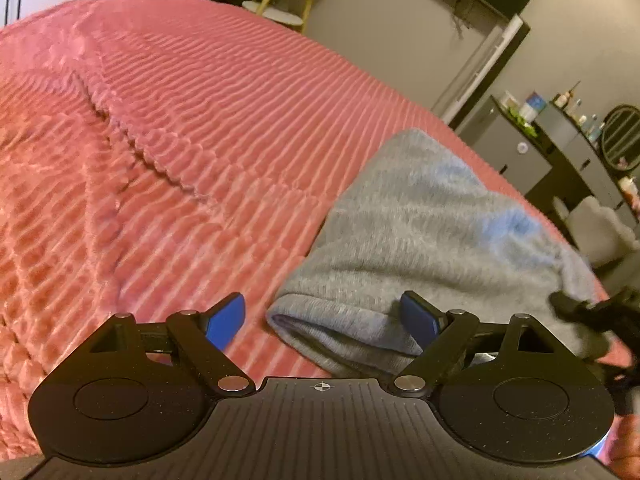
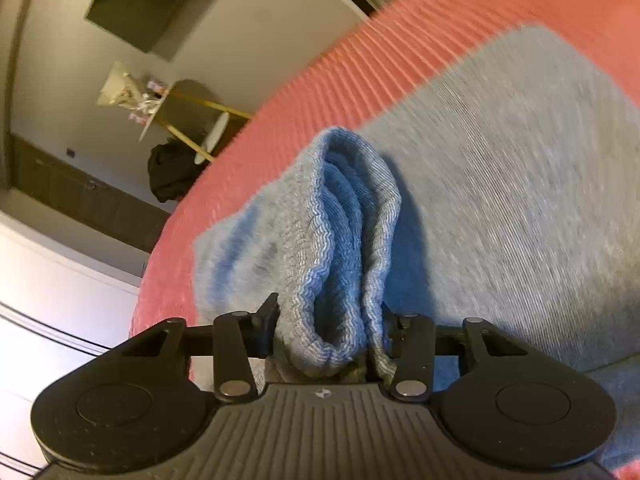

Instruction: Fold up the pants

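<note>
Right gripper (image 2: 330, 332) jaws clamp a bunched fold of the grey pants (image 2: 500, 200) on the pink bed (image 1: 180, 140); left gripper (image 1: 324, 316) jaws gape wide, gripping nothing

Both tongs are matte black with ribbed bodies, round discs, silver rivets and a small crosshair mark; the left tongs (image 1: 323, 320) carry blue pads (image 1: 228, 318).

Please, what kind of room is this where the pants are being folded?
Most likely a bedroom. The grey knit pants lie on a pink ribbed plush blanket spread over what looks like a bed, and a grey dresser with bottles and a round mirror stands beside it.
</note>
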The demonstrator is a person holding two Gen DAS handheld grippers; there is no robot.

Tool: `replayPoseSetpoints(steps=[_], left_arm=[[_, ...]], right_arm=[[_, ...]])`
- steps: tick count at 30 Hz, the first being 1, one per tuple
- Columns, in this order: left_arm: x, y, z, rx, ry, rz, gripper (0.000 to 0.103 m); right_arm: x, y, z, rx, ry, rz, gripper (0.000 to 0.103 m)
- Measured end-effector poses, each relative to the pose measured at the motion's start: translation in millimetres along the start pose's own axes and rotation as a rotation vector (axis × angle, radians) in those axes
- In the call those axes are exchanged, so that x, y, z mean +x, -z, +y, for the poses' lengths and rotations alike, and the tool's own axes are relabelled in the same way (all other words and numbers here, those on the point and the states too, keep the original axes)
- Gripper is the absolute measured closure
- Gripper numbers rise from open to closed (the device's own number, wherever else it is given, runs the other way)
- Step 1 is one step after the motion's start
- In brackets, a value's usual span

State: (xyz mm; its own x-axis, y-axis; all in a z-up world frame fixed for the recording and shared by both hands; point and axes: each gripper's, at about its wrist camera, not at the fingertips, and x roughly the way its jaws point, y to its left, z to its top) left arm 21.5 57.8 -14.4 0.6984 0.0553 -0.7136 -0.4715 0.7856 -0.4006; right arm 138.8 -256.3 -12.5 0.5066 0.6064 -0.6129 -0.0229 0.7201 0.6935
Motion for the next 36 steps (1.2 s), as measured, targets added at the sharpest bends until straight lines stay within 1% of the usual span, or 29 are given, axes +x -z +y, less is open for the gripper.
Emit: replayPoseSetpoints(steps=[2,8,16,26,36], left_arm=[[2,1,-2,0.005,-0.018,0.003,0.013],[2,1,-4,0.017,-0.036,0.007,0.013],[5,2,-12,0.067,-0.078,0.008,0.012],[9,2,-15,0.096,-0.103,0.020,0.011],[13,2,-16,0.116,-0.108,0.025,0.010]], right_arm=[[-9,1,8,-0.034,0.000,-0.021,0.060],[-33,4,25,-0.111,0.011,-0.064,0.061],[-58,7,42,-0.243,0.060,-0.129,0.062],[-82,3,31,-0.239,0.087,-0.166,0.062],[-88,2,11,-0.194,0.105,-0.171,0.062]])
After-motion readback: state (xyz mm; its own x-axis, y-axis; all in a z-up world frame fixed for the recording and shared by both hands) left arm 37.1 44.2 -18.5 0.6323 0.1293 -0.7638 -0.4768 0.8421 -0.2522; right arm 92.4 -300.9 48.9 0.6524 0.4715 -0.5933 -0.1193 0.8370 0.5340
